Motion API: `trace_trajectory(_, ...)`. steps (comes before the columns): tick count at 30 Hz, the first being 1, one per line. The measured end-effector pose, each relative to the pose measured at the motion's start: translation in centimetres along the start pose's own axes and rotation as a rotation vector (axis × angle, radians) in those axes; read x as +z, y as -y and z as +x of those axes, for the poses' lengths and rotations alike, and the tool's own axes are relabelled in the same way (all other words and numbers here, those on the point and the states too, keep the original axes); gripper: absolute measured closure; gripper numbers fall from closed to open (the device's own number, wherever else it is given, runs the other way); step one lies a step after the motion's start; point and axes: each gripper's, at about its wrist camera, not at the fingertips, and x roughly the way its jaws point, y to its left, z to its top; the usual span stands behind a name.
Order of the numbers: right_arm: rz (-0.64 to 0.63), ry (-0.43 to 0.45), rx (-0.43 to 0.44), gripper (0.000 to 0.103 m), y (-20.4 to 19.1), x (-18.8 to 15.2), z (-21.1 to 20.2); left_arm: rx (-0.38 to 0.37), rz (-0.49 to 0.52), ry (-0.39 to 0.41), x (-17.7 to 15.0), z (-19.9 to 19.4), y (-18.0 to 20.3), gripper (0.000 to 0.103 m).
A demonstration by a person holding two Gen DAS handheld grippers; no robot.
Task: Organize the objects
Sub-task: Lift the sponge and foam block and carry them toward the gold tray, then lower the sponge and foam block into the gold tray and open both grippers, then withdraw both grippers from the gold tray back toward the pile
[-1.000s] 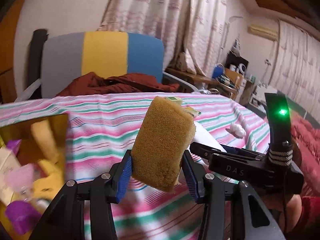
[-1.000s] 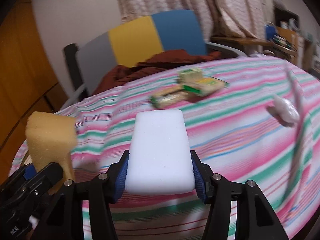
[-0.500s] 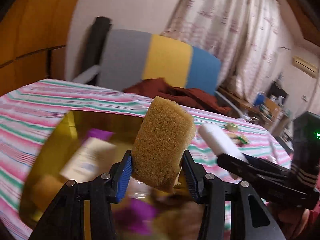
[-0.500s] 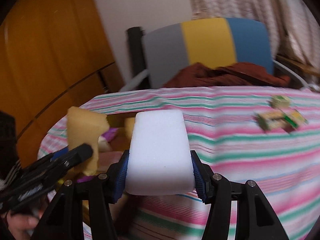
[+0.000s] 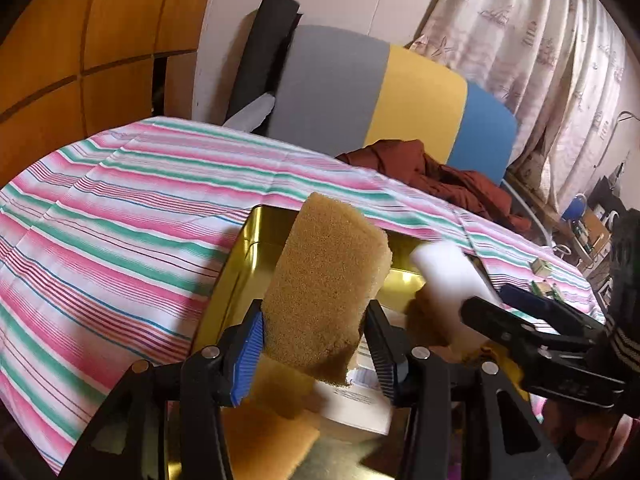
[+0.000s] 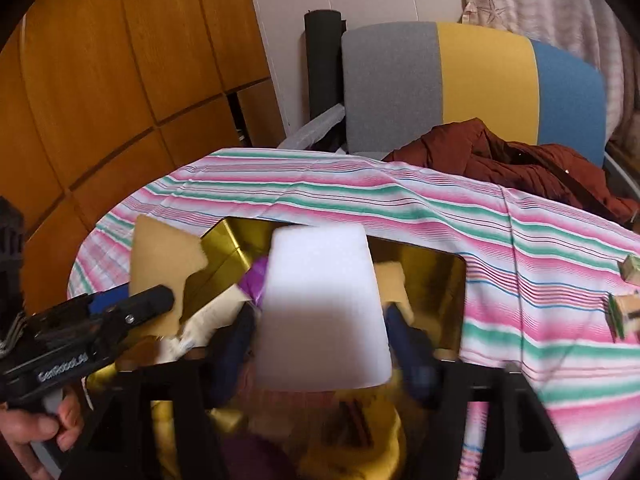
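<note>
1. Left gripper (image 5: 316,344): its blue-padded fingers (image 5: 250,354) pinch a tan sponge (image 5: 326,296) at its lower sides. The sponge stands nearly upright, leaning right, above the near left part of the gold tin (image 5: 236,280).
2. Right gripper (image 6: 324,356): its fingers (image 6: 414,354) are opening. A white sponge (image 6: 324,308) sits between them, over the tin; a gap shows at the right pad, and the fingers are blurred. Whether the left pad still touches cannot be told.
3. Tin: open, gold inside, set on the striped cloth (image 5: 120,216) that covers the desk. It holds a purple item (image 6: 256,280), a yellow item (image 6: 384,440), a white printed packet (image 5: 356,396) and another tan sponge (image 5: 268,436), all partly hidden or blurred.
4. In the left view the white sponge shows to the right of the tan one, the right gripper's fingers beside it.
5. A hand (image 6: 36,432) grips the left gripper's handle at the lower left of the right view.
6. Small green and tan boxes (image 6: 626,300) lie on the cloth, well apart from the tin, to the right.
7. Behind the desk: a chair (image 6: 472,84) in grey, yellow and blue with a dark red garment (image 6: 516,160) heaped on it.
</note>
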Motion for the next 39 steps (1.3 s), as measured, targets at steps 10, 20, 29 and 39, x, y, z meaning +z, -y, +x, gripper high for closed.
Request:
trace_trajectory(10,0.181,0.064,0.027,0.012,3.6,-2.4,-4.8,0.039,-0.029,-0.042,0.6,1.5,-0.9,0.043)
trace_trajectory(20,0.250,0.124,0.020,0.011,5.5,-5.5,-9.1,0.130,-0.072,0.106,0.2,-2.7,-0.5,0.032)
trace_trajectory(29,0.289,0.138,-0.007,0.011,7.5,-6.7,-10.5,0.062,-0.035,0.113,-2.4,-4.1,3.0,0.032)
trace_trajectory(39,0.336,0.149,-0.074,0.011,10.7,-8.7,-12.5,-0.080,0.115,0.095,-4.4,-4.8,9.9,0.032)
